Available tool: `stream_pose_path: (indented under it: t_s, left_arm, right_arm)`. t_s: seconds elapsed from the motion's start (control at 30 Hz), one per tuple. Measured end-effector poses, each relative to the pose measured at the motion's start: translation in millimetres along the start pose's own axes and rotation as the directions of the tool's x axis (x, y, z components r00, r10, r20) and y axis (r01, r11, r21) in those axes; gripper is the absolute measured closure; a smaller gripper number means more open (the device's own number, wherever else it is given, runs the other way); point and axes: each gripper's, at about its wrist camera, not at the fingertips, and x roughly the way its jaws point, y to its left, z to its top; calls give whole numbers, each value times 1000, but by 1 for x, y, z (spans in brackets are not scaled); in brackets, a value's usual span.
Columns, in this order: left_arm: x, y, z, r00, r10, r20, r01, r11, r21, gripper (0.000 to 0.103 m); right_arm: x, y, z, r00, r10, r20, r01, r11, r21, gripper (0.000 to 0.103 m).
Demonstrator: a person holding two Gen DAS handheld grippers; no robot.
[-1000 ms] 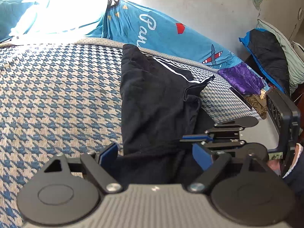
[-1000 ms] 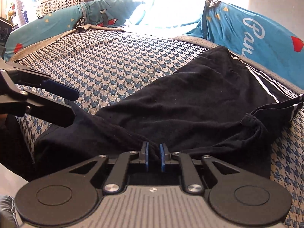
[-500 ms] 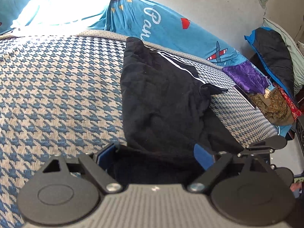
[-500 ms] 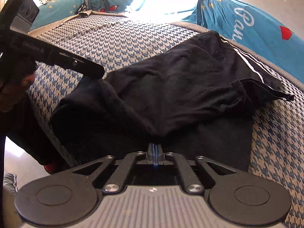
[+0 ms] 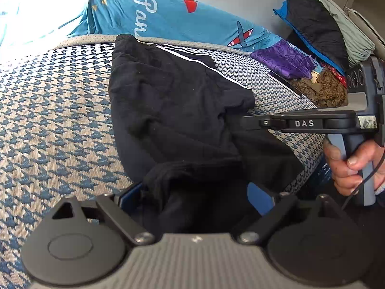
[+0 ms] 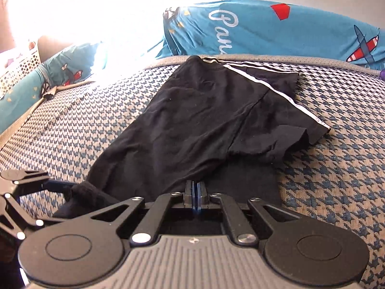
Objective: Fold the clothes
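Pinching the shorts [image 6: 199, 120] hem, my right gripper [image 6: 195, 193] should pull taut and flat; left gripper [image 5: 196, 192] jaws wide around bunched cloth on the bed [image 5: 53, 110].

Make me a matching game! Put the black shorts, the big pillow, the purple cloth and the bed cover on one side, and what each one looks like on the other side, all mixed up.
Things:
1. black shorts
2. big pillow
3. purple cloth
4. bed cover

Looks:
A. blue and beige houndstooth checks
B. white stripes along one side
C. bunched at the bed's far right corner
D. teal, with white writing and a plane

Pairs: 1-B, 2-D, 3-C, 4-A
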Motion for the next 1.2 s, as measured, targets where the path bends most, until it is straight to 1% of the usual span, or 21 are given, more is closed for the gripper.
stream_pose_path:
  t_s: [0.1, 0.17, 0.2, 0.23, 0.3, 0.33, 0.37, 0.47, 0.57, 0.6, 0.63, 0.7, 0.87, 1.0, 1.1, 1.2]
  left_arm:
    - [-9, -3, -5, 1000, 2, 8, -2, 1000, 1, 11]
    - [-13, -4, -8, 1000, -4, 7, 4, 1000, -2, 11]
    - [-14, -5, -9, 1000, -14, 2, 14, 1000, -2, 11]
    - [-15, -6, -11, 1000, -21, -3, 21, 1000, 2, 11]
    - [-16, -7, -13, 1000, -28, -11, 28, 1000, 11, 11]
    - [-17, -8, -14, 999, -29, -13, 29, 999, 14, 11]
    - [-17, -7, -14, 999, -31, -13, 31, 999, 13, 11]
    - [-21, -6, -15, 999, -36, -12, 37, 999, 7, 11]
    - [-30, -2, -13, 998, -47, 28, 48, 999, -11, 11]
    - [-31, -1, -12, 998, -55, 25, 56, 998, -8, 10]
    - [-32, -3, -13, 998, -50, 31, 50, 999, 1, 8]
    - [-33, -7, -13, 998, -45, 37, 44, 999, 29, 8]
    - [-36, -18, -13, 997, -70, 37, 67, 994, 83, 8]
    - [-45, -23, -15, 991, -126, 44, 122, 988, 97, 7]
    - [-56, -27, -18, 981, -184, 60, 176, 978, 113, 5]
    - [-58, -29, -19, 980, -190, 65, 182, 976, 117, 5]
  right_arm:
    - [6, 10, 2, 998, 55, 19, -55, 998, -23, 98]
    - [11, 21, 3, 997, 70, 33, -68, 996, -53, 92]
    - [14, 26, 5, 996, 81, 36, -78, 995, -64, 91]
    - [20, 31, 6, 995, 97, 33, -94, 993, -69, 90]
    - [30, 41, 9, 991, 133, 14, -131, 989, -68, 84]
    - [37, 45, 9, 988, 154, -12, -154, 986, -65, 80]
    - [44, 49, 9, 984, 175, -39, -178, 982, -62, 78]
    - [56, 65, 5, 973, 196, -125, -209, 972, -106, 78]
    - [53, 74, -3, 955, 241, -172, -268, 950, -161, 78]
    - [51, 76, -6, 951, 247, -183, -279, 944, -176, 78]
    - [49, 74, -8, 947, 260, -190, -292, 942, -166, 78]
    - [46, 70, -10, 935, 290, -202, -320, 938, -134, 78]
    - [41, 66, -15, 930, 295, -217, -329, 934, -142, 78]
    - [39, 65, -16, 925, 301, -233, -341, 927, -154, 78]
    - [37, 65, -18, 916, 310, -254, -359, 918, -172, 78]
    - [32, 65, -21, 903, 323, -283, -382, 906, -184, 78]
